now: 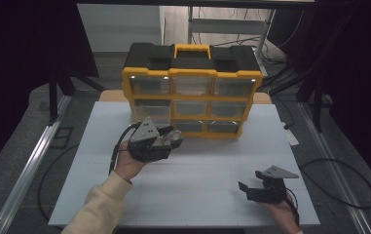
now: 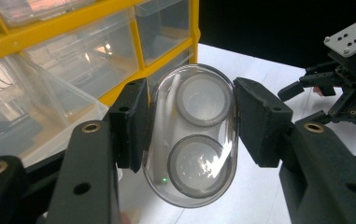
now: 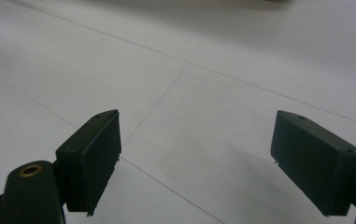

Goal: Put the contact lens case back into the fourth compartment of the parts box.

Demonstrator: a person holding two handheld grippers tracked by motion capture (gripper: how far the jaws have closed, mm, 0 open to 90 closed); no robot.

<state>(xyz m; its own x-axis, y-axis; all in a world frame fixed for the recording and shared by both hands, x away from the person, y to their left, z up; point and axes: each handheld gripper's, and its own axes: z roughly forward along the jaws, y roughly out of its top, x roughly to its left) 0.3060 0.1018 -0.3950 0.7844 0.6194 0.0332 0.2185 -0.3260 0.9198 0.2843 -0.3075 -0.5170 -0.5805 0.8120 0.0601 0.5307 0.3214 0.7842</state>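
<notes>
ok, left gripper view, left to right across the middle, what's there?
Clear drawer pulled out of the yellow organizer → left gripper near pad → clear oval case clamped between the pads → far pad → right gripper, farther off over the white table.

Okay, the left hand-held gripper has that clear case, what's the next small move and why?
Probably ease the clear case forward into the pulled-out drawer of the yellow organizer: the left hand-held gripper clamps it just beside that drawer, while the right hand-held gripper sits open over the table.
</notes>
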